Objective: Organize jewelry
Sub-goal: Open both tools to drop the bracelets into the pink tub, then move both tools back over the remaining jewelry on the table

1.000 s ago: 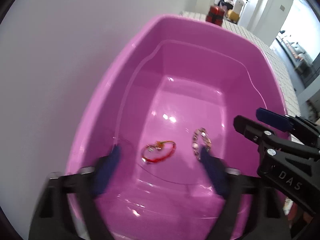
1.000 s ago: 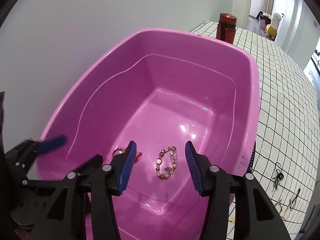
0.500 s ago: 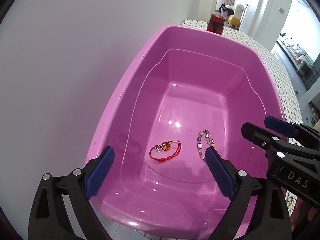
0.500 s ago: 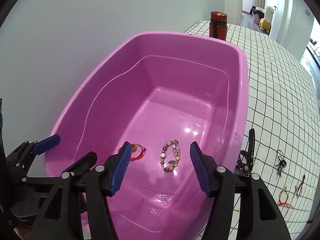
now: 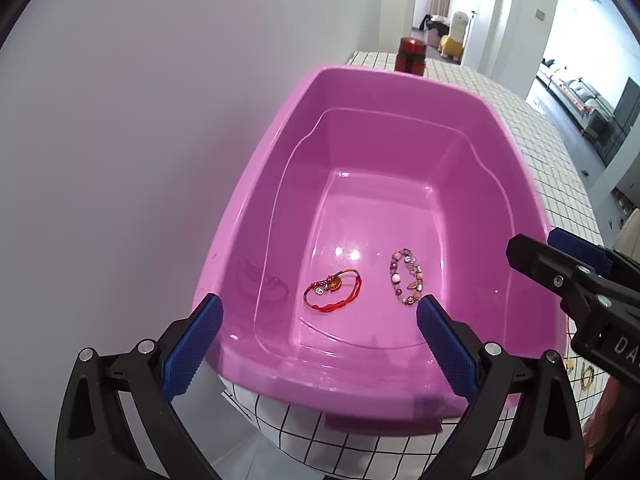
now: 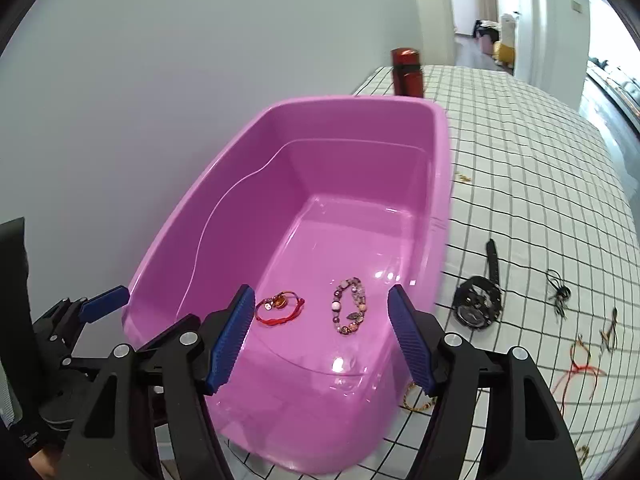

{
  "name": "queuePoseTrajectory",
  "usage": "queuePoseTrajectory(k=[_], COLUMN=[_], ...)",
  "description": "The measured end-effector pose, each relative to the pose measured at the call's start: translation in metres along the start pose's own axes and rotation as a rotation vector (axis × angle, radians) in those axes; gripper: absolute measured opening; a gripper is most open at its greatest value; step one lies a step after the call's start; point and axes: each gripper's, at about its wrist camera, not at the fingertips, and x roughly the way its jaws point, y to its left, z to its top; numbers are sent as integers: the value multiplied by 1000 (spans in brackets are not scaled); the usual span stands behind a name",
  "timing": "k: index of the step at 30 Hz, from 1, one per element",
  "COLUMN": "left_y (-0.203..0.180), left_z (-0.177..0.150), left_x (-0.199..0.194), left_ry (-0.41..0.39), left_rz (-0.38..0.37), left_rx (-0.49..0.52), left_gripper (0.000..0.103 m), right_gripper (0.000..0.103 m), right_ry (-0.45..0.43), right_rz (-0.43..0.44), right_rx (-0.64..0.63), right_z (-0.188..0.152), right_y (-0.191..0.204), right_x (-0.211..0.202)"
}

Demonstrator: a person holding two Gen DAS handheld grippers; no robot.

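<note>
Hovering open and empty over the tub, both tools risk snagging cords when lifting the watch from the counter.

Tub on tabletop, wall just behind on left side. Cord bracelet and bead bracelet side by side on tub floor, near end, apart; cord one left. Bottle behind tub. Watch on tabletop just right of tub; cords further right.
</note>
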Motion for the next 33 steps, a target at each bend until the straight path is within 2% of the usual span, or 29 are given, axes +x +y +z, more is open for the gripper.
queuePoseTrajectory(k=[7, 15, 25, 28, 33], left_y=[-21, -62, -153, -181, -225], left_z=[-12, -31, -67, -85, -126], left_x=[-23, -42, -67, -72, -74], left_ry=[-63, -86, -99, -96, -44], left_rz=[-33, -121, -180, -173, -164], left_rx=[75, 134, 171, 155, 92], left_gripper=[96, 96, 97, 97, 97], right_gripper=[66, 66, 66, 66, 69], right_ry=[-55, -102, -121, -108, -99], right_rz=[-35, -94, -176, -190, -199], right_rx=[73, 149, 216, 209, 173], right_z=[-24, -57, -124, -148, -188], right_y=[-14, -51, -143, -176, -224], right_x=[-28, -65, -128, -145, -173])
